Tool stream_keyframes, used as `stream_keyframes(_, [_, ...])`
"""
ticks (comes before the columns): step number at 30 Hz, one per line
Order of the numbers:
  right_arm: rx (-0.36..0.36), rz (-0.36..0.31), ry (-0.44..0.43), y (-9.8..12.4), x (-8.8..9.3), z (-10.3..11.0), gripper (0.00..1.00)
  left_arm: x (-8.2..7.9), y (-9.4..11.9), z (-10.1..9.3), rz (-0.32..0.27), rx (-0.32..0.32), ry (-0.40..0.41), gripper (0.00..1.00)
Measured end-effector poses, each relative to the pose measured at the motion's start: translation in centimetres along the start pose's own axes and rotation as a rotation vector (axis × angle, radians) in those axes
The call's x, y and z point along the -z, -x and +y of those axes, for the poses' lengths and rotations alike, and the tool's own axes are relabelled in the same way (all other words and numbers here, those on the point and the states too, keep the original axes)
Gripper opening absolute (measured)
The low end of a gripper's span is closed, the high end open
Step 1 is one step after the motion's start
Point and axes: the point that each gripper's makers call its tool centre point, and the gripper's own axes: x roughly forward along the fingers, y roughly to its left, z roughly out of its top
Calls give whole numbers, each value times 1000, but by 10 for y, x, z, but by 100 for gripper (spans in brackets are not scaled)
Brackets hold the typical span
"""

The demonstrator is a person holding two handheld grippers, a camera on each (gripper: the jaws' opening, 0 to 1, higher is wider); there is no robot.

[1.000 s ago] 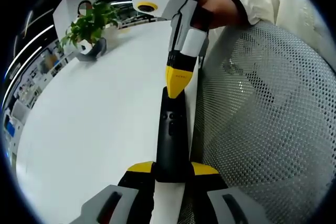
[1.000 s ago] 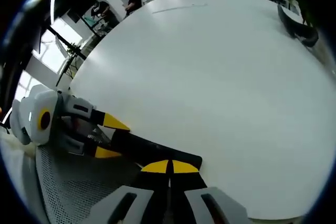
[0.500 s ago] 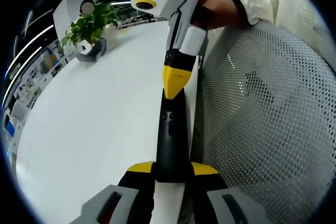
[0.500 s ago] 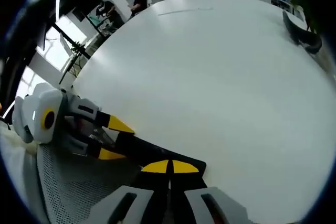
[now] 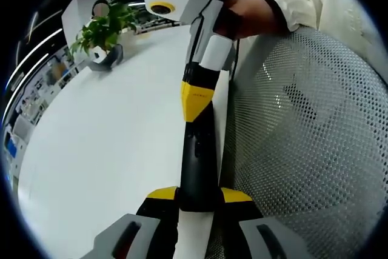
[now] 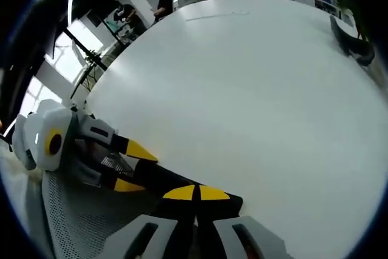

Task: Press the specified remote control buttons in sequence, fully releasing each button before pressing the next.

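Left gripper view: the left gripper [image 5: 199,197] is closed on the near end of the black remote control [image 5: 197,162], one yellow-tipped jaw on each side of its body. The remote runs straight ahead from the jaws, along the edge of the white tabletop [image 5: 109,144]. The right gripper [image 5: 195,102] comes in from ahead with its two jaws drawn together into one yellow tip, which rests on the far part of the remote's button face. A hand [image 5: 242,17] holds it from behind. A mesh chair back [image 5: 303,137] lies to the right of the jaws, and a potted plant [image 5: 103,28] stands far ahead and to the left.

Right gripper view: the right gripper [image 6: 195,193] shows its jaws narrowed to a pinch, grasping nothing, with the tip down on the remote control [image 6: 176,185]. The left gripper [image 6: 130,165] comes in from the left and clamps the remote's other end.

Procedure for the current press, as judged from these views:
- Keep the left clamp firm and steady so that the remote cannot tilt.
- Push square to the button face with the tip centred on one button.
- Lift the tip fully clear before moving to the next button.
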Motion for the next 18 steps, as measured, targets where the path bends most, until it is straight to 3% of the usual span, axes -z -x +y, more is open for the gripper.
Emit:
stream_keyframes(9, [-10, -20, -35, 1, -1, -1, 0, 0, 0, 1, -5, 3, 16, 24])
stream_keyframes(18, [9, 1, 26, 0, 2, 1, 0, 1, -2, 2, -7, 7, 23, 24])
